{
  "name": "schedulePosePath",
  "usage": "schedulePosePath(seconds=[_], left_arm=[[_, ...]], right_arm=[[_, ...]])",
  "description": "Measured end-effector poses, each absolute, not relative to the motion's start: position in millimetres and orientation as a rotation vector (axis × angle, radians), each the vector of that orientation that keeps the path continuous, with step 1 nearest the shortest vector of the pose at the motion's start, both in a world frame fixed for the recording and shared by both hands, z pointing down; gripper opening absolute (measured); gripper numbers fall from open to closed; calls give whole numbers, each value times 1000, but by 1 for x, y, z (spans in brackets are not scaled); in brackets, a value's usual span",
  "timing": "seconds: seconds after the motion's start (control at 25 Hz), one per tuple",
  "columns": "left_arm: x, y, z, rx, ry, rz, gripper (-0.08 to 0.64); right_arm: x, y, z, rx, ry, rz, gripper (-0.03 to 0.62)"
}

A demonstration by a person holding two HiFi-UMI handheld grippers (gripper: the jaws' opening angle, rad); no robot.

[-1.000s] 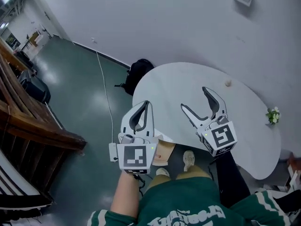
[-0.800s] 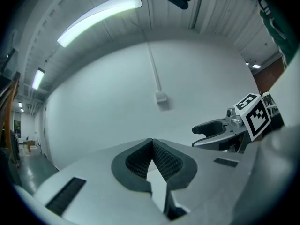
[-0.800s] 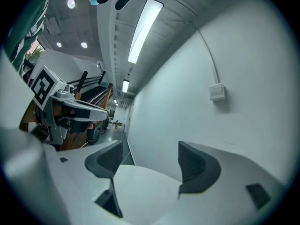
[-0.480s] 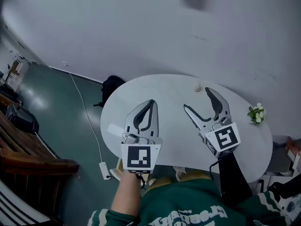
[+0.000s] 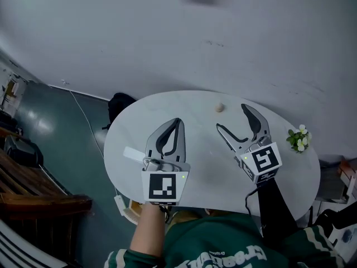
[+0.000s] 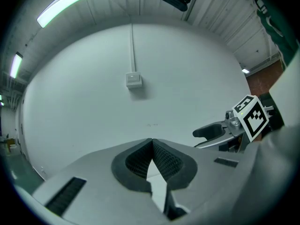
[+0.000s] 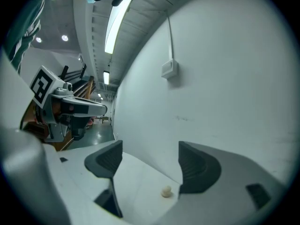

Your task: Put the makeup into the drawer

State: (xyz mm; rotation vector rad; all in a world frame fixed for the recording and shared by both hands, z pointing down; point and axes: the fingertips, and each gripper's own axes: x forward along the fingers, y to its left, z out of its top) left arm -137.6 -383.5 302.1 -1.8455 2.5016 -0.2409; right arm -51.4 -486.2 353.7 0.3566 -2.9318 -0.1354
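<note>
In the last second I have swung round, so the table (image 5: 203,166) now sits square before me and both claws hang over it rather than at its near edge. At the left, a flat white slip (image 5: 133,154) has come into view on the top. My left claw (image 5: 177,123) is pressed together and empty. Further right, a small beige lump (image 5: 220,108) lies near the far edge, ahead of my right claw (image 5: 231,118) and apart from it. That claw is spread, with nothing between its pads. The lump may be the makeup, but I cannot tell. Flowers (image 5: 297,139) stand at the right. No drawer shows, so I judge the job hardly begun.
</note>
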Motion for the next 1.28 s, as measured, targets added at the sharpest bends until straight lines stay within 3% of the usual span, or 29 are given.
schedulePosePath(seconds=[0.8,0.88,0.96,1.28], left_arm=[[-195,-353,375,-1741,2764,-434,0],[-197,-347,380,-1735,2787,-443,0],[-198,-343,381,-1733,2790,-444,0],[-191,-336,376,-1736,2790,-412,0]], right_arm=[[-134,-590,602,323,-2578,111,394],[-135,-592,607,333,-2536,38,366],[-133,-593,607,342,-2521,-20,143],[-124,-579,571,315,-2587,-28,120]])
